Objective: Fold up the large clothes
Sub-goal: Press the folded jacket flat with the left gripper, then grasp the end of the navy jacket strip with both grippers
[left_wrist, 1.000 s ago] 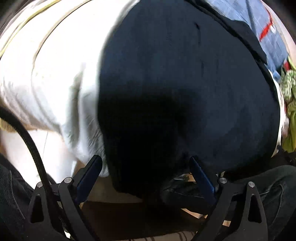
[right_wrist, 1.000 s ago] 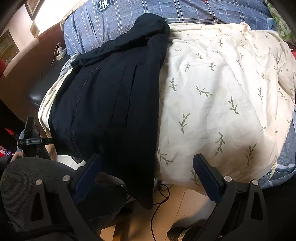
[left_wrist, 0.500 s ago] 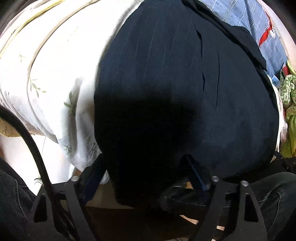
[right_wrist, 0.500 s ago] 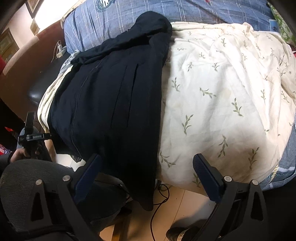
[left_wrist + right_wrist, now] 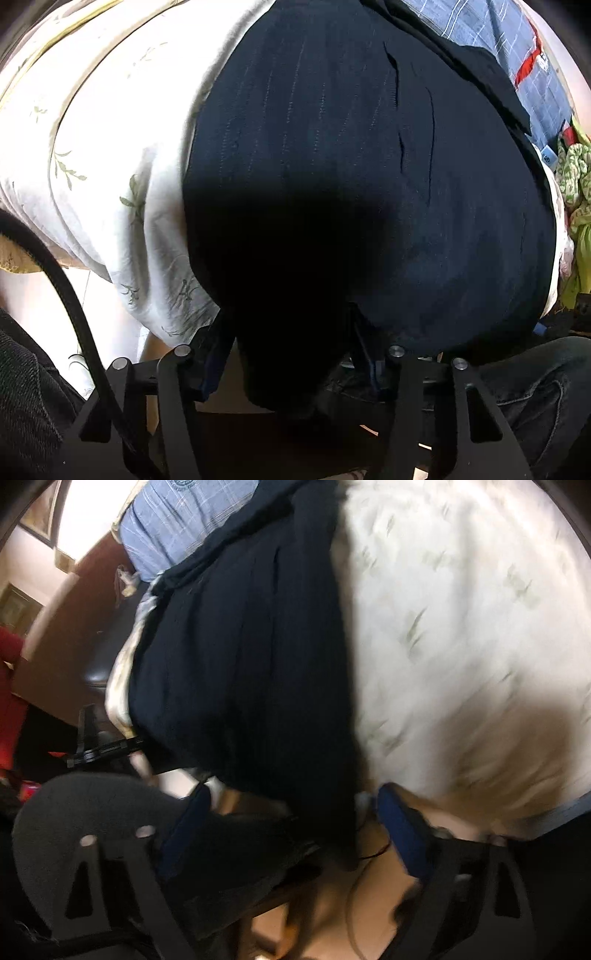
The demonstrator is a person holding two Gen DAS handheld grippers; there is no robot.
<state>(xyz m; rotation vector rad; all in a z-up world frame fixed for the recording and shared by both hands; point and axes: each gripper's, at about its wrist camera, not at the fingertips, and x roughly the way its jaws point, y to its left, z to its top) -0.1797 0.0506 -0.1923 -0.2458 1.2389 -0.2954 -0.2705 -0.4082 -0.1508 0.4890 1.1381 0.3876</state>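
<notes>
A bed covered by a cream leaf-print quilt fills both views, with a blue plaid pillow at its far end. The dark navy garment lies spread on the quilt, its near edge hanging off the bed. The left gripper has its fingers apart, straddling that hanging hem directly ahead. The right gripper, blurred, is also spread wide, with the garment's drooping corner between its fingers, quilt ahead to its right.
</notes>
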